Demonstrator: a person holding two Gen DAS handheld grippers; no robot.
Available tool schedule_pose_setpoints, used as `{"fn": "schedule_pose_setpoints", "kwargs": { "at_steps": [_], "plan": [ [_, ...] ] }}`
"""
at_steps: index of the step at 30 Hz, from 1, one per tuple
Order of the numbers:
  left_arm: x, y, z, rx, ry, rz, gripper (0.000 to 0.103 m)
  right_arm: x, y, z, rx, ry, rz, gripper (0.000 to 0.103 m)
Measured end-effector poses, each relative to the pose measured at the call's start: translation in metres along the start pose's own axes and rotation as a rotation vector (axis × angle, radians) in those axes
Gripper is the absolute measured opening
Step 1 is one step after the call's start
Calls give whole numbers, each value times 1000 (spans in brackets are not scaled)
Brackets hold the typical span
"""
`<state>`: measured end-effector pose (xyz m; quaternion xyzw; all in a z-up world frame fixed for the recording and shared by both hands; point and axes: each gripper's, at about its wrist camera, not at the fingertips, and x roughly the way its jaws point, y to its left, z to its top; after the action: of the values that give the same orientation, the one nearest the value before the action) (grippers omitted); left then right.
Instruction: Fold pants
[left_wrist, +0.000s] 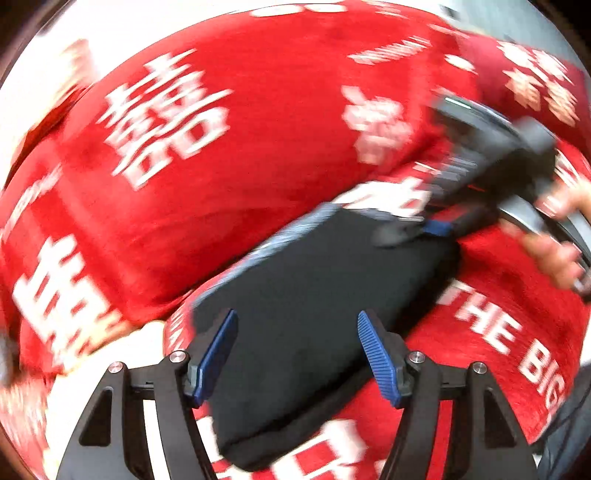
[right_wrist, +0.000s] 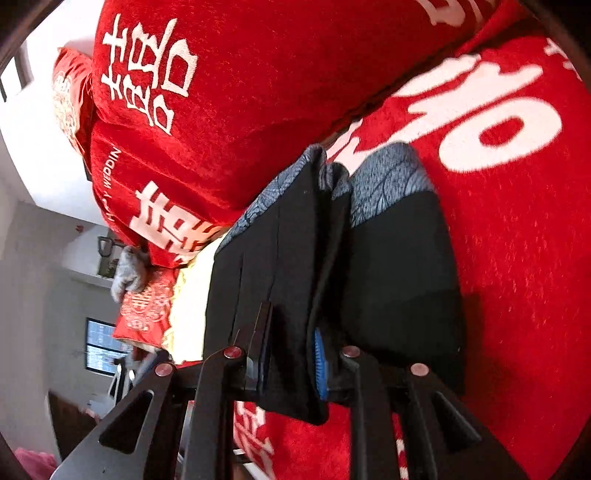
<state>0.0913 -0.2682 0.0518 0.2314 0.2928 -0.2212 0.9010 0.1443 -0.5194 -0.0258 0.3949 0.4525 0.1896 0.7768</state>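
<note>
The pants (left_wrist: 314, 302), black with a grey patterned lining, lie folded into a compact bundle on a red cover (left_wrist: 258, 110) printed with white characters.

Left gripper (left_wrist: 297, 354): jaws stand wide, nothing pressed between the blue pads (left_wrist: 216, 354). The near end of the bundle lies directly ahead of and below the gap, clear of both pads.

Right gripper (right_wrist: 290, 350): jaws narrow, clamped on a thick fold of the pants (right_wrist: 291, 258). The fabric runs forward from between the fingers, with the rest of the bundle just to the right of the claw. In the left wrist view, this gripper (left_wrist: 413, 230) sits at the bundle's far end, held by a hand (left_wrist: 554, 251).
</note>
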Motion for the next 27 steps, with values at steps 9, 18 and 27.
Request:
{"fn": "schedule_pose_setpoints", "kwargs": {
  "at_steps": [9,18,27],
  "plan": [
    [60,123,-44,-473,224,-5,69,0,0,-5,1,8,87,54],
    [100,125,-61,-640,317,-257,69,8,6,-8,11,-3,32,13],
    [85,71,-25,-524,272,-260,69,-27,40,-4,-87,-46,155,11]
  ]
}}
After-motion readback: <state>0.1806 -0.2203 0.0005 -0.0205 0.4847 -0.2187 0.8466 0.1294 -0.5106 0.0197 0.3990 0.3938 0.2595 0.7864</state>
